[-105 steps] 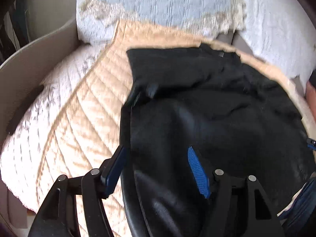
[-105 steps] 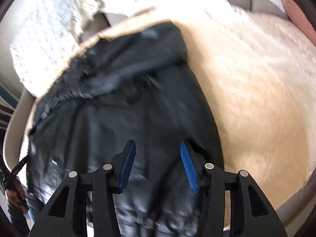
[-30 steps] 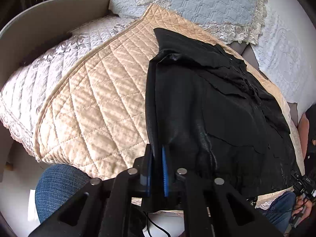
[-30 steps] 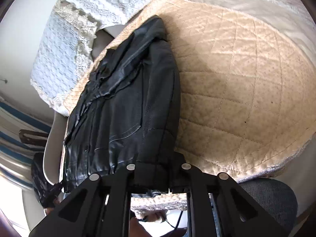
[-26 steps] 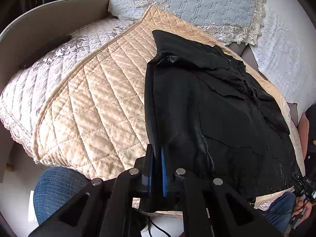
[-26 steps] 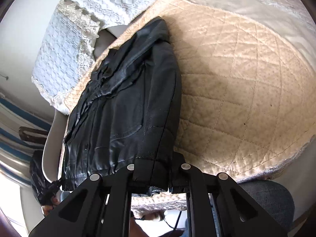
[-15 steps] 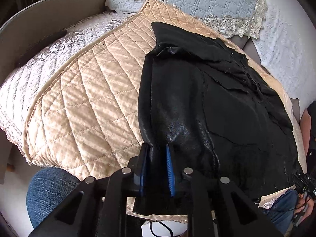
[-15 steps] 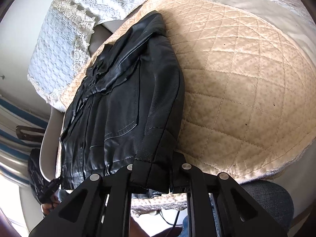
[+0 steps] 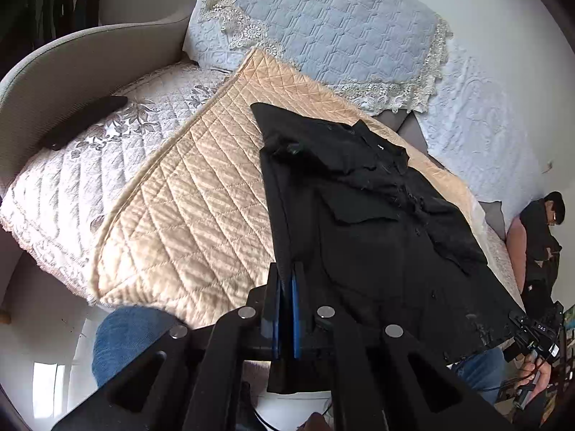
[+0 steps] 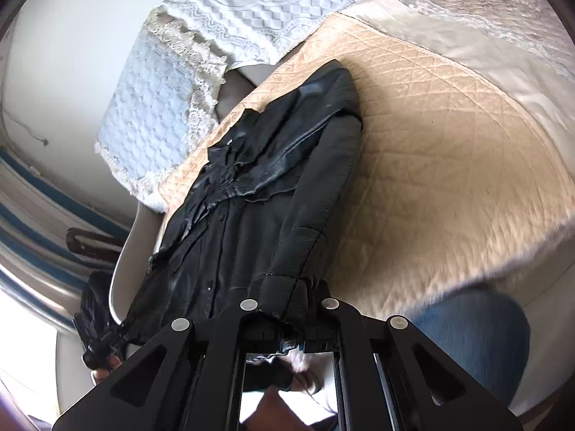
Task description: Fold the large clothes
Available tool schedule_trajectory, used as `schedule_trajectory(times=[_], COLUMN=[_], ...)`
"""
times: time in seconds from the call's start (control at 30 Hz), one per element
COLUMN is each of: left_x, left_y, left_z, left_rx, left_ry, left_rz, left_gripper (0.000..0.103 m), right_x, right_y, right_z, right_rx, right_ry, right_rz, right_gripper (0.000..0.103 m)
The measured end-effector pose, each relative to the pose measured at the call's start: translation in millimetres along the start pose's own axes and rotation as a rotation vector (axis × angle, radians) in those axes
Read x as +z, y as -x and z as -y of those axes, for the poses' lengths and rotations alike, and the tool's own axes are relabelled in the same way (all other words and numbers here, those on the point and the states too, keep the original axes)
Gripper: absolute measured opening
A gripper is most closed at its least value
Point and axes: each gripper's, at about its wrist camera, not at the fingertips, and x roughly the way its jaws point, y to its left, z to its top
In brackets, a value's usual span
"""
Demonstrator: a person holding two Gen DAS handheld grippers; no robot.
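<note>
Left claw [image 9: 285, 309] and right claw [image 10: 287, 318] each pinch the black jacket [image 9: 377, 222] hem (low, level).

The left gripper [image 9: 285, 309] is squeezed tight, its two blue pads [image 9: 295, 309] almost touching, pinching the jacket [image 9: 377, 237] and pointing toward 12 o'clock. The right gripper [image 10: 289, 318] is closed too, clamping a sleeve cuff [image 10: 284, 296] and also pointing to 12 o'clock.
</note>
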Motion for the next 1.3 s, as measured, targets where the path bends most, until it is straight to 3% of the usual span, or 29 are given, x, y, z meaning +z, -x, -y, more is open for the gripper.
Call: schedule_trajectory(times=[0.1, 0.23, 0.4, 0.6, 0.7, 0.8, 0.93, 1.0, 1.03, 1.07, 1.13, 1.2, 1.3], left_x=[-5, 15, 76, 158, 198, 230, 233, 221, 214, 206, 193, 186, 185], left_y=[7, 8, 1, -41, -75, -127, -183, -200, -207, -213, -223, -234, -246], left_z=[-10, -7, 17, 27, 21, 18, 13, 12, 11, 11, 11, 14, 21], left_rx=[-0.043, -0.105, -0.164, -0.150, -0.127, -0.070, 0.001, -0.018, -0.010, 0.011, 0.033, 0.052, 0.087], left_ry=[0.066, 0.114, 0.077, 0.059, 0.103, 0.102, 0.084, 0.047, 0.027, 0.005, -0.040, -0.083, -0.133], left_rz=[-0.009, 0.049, 0.149, 0.216, 0.233, 0.192, 0.079, 0.007, -0.024, -0.053, -0.098, -0.147, -0.166], left_gripper=[0.005, 0.005, 0.004, 0.000, 0.000, 0.000, 0.000, 0.005, 0.016, 0.034, 0.050, 0.052, 0.057], right_x=[-6, 20, 83, 171, 204, 236, 255, 252, 250, 247, 242, 241, 248], right_y=[6, 7, -3, -52, -90, -140, -205, -224, -225, -223, -214, -202, -179], right_z=[0, -12, -47, -71, -71, -57, -10, 6, 7, 5, -3, -11, -16], right_rx=[0.038, 0.114, 0.154, 0.149, 0.105, 0.036, -0.100, -0.151, -0.165, -0.175, -0.148, -0.112, -0.176], right_ry=[-0.023, -0.023, 0.089, 0.124, 0.095, 0.063, -0.060, -0.086, -0.073, -0.053, 0.018, 0.091, 0.224], right_rz=[0.005, 0.050, 0.103, 0.113, 0.079, 0.040, -0.067, -0.123, -0.123, -0.117, -0.103, -0.088, -0.025], right_gripper=[0.006, 0.005, 0.006, 0.006, 0.006, 0.006, 0.012, 0.021, 0.023, 0.024, 0.038, 0.050, 0.051])
